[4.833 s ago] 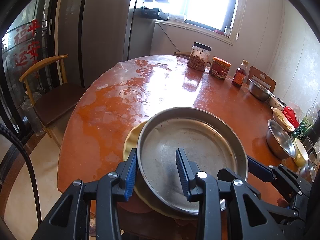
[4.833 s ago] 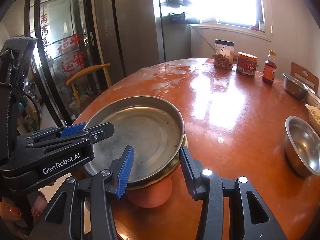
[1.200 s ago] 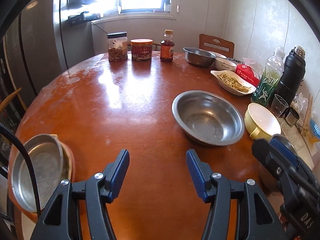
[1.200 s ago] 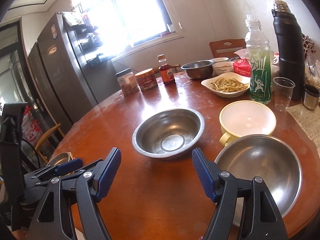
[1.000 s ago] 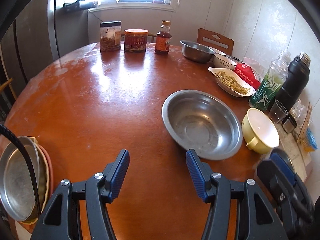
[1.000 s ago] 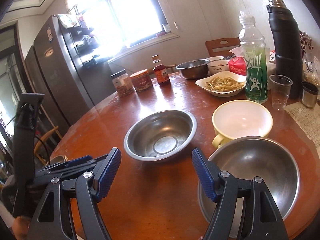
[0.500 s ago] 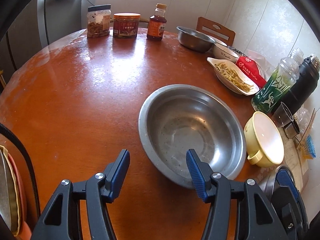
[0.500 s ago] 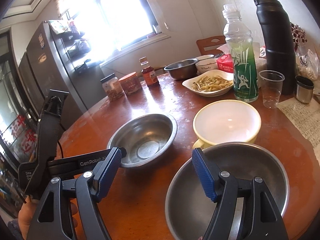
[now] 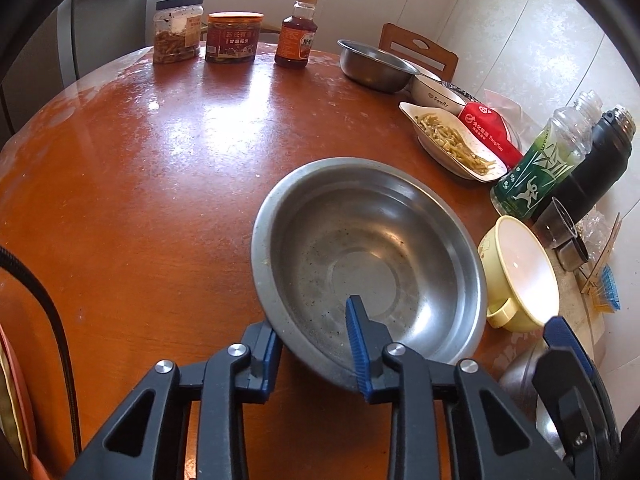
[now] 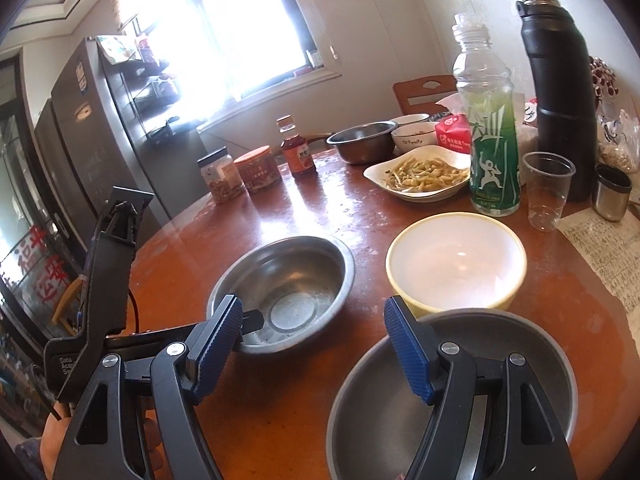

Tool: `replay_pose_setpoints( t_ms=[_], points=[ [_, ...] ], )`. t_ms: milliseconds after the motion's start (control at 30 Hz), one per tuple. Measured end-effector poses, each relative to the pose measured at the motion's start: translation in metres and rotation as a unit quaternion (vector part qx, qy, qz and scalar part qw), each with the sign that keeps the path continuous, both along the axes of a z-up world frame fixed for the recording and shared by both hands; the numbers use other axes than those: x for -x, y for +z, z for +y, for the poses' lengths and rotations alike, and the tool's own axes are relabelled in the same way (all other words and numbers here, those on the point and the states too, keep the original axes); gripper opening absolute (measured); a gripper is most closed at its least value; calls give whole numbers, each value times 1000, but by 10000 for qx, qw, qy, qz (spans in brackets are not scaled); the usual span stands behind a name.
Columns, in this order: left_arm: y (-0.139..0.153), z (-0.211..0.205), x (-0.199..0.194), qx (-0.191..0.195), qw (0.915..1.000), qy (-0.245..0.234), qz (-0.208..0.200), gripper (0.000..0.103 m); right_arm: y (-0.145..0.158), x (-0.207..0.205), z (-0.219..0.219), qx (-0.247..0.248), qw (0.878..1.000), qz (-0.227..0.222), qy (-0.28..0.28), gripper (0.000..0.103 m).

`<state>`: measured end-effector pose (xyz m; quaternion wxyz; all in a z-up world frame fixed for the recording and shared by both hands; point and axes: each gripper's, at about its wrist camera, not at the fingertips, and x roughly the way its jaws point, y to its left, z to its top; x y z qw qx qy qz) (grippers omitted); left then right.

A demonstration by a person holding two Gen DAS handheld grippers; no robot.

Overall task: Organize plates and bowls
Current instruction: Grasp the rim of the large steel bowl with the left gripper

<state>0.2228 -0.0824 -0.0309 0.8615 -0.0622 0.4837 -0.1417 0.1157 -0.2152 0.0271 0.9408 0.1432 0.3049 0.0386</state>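
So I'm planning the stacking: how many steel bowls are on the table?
3: one at the left gripper, one under the right gripper, one by the far chair.

The table [image 9: 120, 208] is glossy reddish-brown, and the two steel bowls are dull silver: one speckled inside [image 9: 368, 256], one larger and greyer [image 10: 452, 400]. Beside them stands a pale yellow bowl [image 10: 456, 264] with a white inside. The bottle [image 10: 490, 132] is clear with a green label bearing a white figure, the flask [image 10: 558, 80] is matt black, and both grippers are black with ribbed blue pads [image 10: 410, 352].
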Motion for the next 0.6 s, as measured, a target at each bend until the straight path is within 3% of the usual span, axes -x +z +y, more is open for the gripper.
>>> replay_pose_setpoints(
  t_ms=[300,600],
  points=[
    [-1,18,6,-70,9999,-74,60,26,10,-31,18,283,9994,115,130,75],
    [-5,44,26,-187,9997,-104,92,26,4,-62,37,1141,9920,544,51,75]
  ],
)
